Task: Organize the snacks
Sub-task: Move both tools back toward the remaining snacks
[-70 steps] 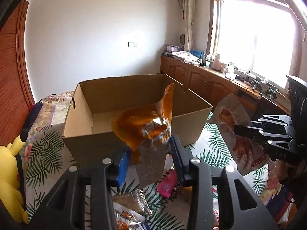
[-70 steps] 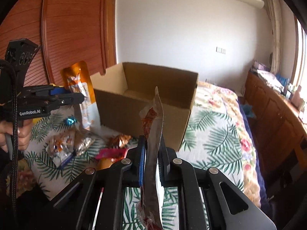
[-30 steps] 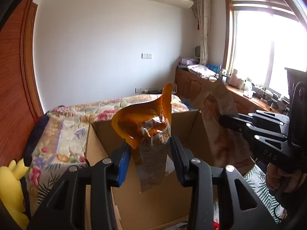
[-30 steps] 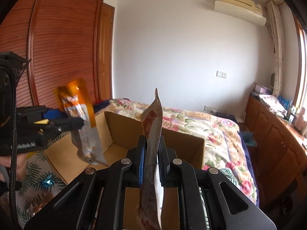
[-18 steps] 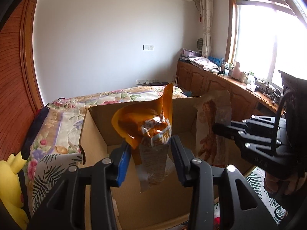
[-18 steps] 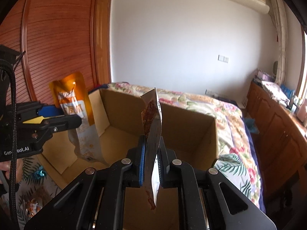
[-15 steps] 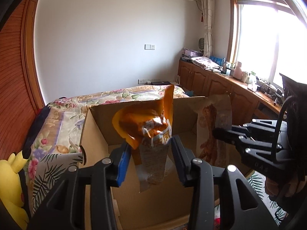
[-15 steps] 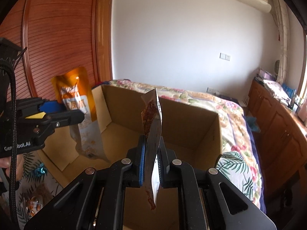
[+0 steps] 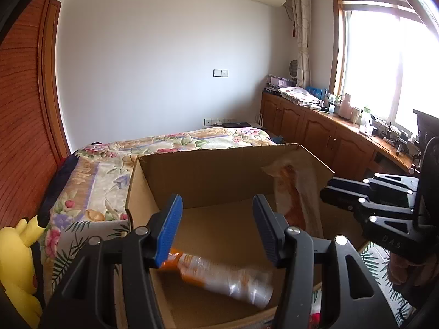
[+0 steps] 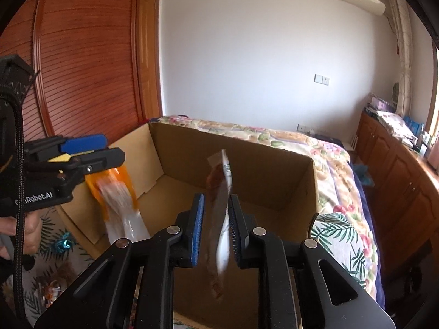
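Note:
An open cardboard box (image 9: pixel 208 170) stands on the bed just ahead of both grippers. My left gripper (image 9: pixel 218 205) hangs over its near edge, jaws opening and empty. Beneath it the orange-and-clear snack pouch (image 9: pixel 219 271) lies on the box floor; in the right wrist view it shows as a blur (image 10: pixel 115 200) under the left gripper (image 10: pixel 109 150). My right gripper (image 10: pixel 216 200) is over the box (image 10: pixel 260 170), jaws opening. The brown snack pouch (image 10: pixel 222 219) hangs blurred between its pads, which no longer press on it. The left wrist view shows that pouch (image 9: pixel 296 192) at the right gripper's (image 9: pixel 326 189) tips.
The bed has a floral cover (image 9: pixel 192 139) and a palm-leaf sheet (image 10: pixel 337 224). A yellow plush toy (image 9: pixel 16 260) sits at the left. Loose snacks (image 10: pixel 55 246) lie on the sheet left of the box. Wooden cabinets (image 9: pixel 315 126) line the window wall, and a wooden wardrobe (image 10: pixel 82 68) stands behind.
My left jaws have spread and the orange pouch has dropped from them into the box. My right jaws have parted and the brown pouch is slipping down between them.

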Demonstrator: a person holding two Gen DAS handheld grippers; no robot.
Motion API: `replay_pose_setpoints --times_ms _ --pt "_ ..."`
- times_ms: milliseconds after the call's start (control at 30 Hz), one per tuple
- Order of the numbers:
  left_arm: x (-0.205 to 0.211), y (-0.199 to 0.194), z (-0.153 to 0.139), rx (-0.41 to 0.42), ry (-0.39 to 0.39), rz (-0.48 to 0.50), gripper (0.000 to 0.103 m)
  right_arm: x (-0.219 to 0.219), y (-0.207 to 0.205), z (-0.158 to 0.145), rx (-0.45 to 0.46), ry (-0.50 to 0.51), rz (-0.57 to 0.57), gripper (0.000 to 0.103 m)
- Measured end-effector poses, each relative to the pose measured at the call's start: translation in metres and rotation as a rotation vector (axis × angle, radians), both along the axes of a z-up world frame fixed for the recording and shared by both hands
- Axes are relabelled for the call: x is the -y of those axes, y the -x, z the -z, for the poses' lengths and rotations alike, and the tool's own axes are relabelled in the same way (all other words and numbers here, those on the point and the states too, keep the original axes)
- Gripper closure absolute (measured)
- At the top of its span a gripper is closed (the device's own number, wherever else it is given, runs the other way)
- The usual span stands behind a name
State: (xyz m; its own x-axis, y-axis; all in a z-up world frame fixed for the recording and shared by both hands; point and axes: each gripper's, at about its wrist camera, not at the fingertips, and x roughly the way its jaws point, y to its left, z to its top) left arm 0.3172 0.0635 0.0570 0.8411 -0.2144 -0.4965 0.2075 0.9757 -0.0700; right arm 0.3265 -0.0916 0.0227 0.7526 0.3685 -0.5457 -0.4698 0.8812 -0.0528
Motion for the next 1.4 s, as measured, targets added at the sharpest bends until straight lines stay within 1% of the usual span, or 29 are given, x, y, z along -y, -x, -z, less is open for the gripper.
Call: replay_pose_setpoints --times_ms 133,167,367,433,500,633,800,900,1000,1233,1400 --pt "-0.004 0.015 -0.007 0.01 0.007 -0.005 0.048 0.002 0.01 -0.005 0.002 -0.009 0.01 0.086" --pt "-0.006 0.021 -0.008 0.014 0.009 -0.009 0.047 0.003 0.012 -0.006 0.001 -0.012 0.011 0.086" --pt "-0.019 0.053 -0.017 0.024 0.015 -0.02 0.045 0.011 0.045 -0.012 0.0 -0.031 0.025 0.085" --pt "-0.025 0.069 -0.017 0.027 0.023 -0.023 0.041 0.013 0.057 -0.014 0.001 -0.041 0.027 0.084" --pt "-0.029 0.082 -0.017 0.029 0.027 -0.02 0.033 0.016 0.071 -0.014 -0.004 -0.058 0.029 0.082" --pt "-0.03 0.109 -0.011 0.021 -0.001 -0.013 0.031 0.018 0.101 -0.01 -0.019 -0.079 0.026 0.08" --pt "-0.028 0.14 0.005 -0.008 -0.017 0.001 0.03 0.014 0.131 0.004 -0.039 -0.08 0.015 0.072" --pt "-0.03 0.152 0.017 -0.029 -0.015 -0.004 0.03 0.009 0.143 0.016 -0.061 -0.075 0.011 0.069" --pt "-0.033 0.159 0.034 -0.065 -0.013 -0.008 0.03 0.001 0.147 0.031 -0.095 -0.06 0.003 0.067" --pt "-0.031 0.165 0.076 -0.167 -0.025 0.007 0.03 -0.008 0.149 0.073 -0.176 -0.015 -0.024 0.066" --pt "-0.027 0.166 0.093 -0.209 -0.038 0.025 0.03 -0.012 0.145 0.094 -0.221 0.025 -0.027 0.066"
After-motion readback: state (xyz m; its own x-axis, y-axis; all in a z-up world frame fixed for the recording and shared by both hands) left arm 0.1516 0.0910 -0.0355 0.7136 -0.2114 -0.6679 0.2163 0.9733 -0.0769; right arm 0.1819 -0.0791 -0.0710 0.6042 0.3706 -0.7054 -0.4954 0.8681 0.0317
